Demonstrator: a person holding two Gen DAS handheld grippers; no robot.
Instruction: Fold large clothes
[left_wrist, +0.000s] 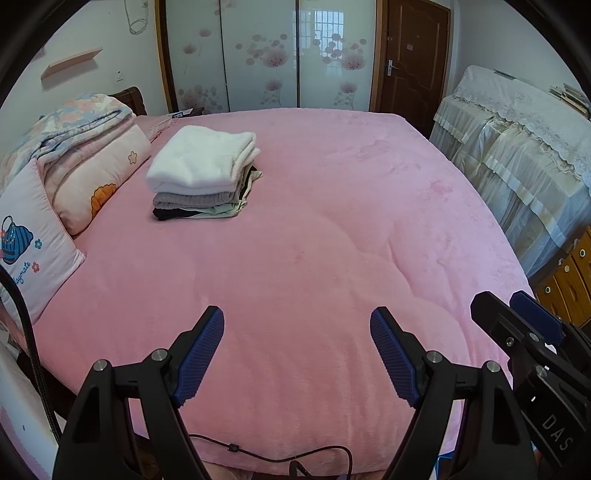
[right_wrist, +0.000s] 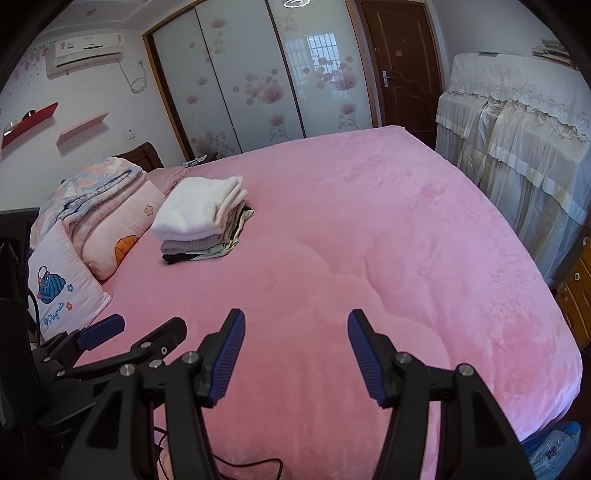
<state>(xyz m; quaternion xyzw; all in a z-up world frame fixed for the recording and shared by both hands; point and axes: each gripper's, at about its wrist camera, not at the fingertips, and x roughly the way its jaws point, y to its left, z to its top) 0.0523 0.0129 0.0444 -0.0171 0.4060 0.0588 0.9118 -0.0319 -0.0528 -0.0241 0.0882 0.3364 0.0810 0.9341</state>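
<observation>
A stack of folded clothes (left_wrist: 203, 177), white on top over grey, black and pale green layers, sits on the pink bed (left_wrist: 314, 240) at the far left; it also shows in the right wrist view (right_wrist: 201, 221). My left gripper (left_wrist: 297, 321) is open and empty above the bed's near edge. My right gripper (right_wrist: 296, 323) is open and empty beside it, seen from the left wrist view (left_wrist: 517, 306) at the right. The left gripper (right_wrist: 147, 326) shows at the lower left of the right wrist view.
Pillows and a folded quilt (left_wrist: 74, 158) lie along the bed's left side. A lace-covered cabinet (left_wrist: 517, 147) stands to the right. A wardrobe with sliding doors (left_wrist: 266, 55) and a brown door (left_wrist: 413, 55) are at the back. A black cable (left_wrist: 277, 454) lies at the bed's near edge.
</observation>
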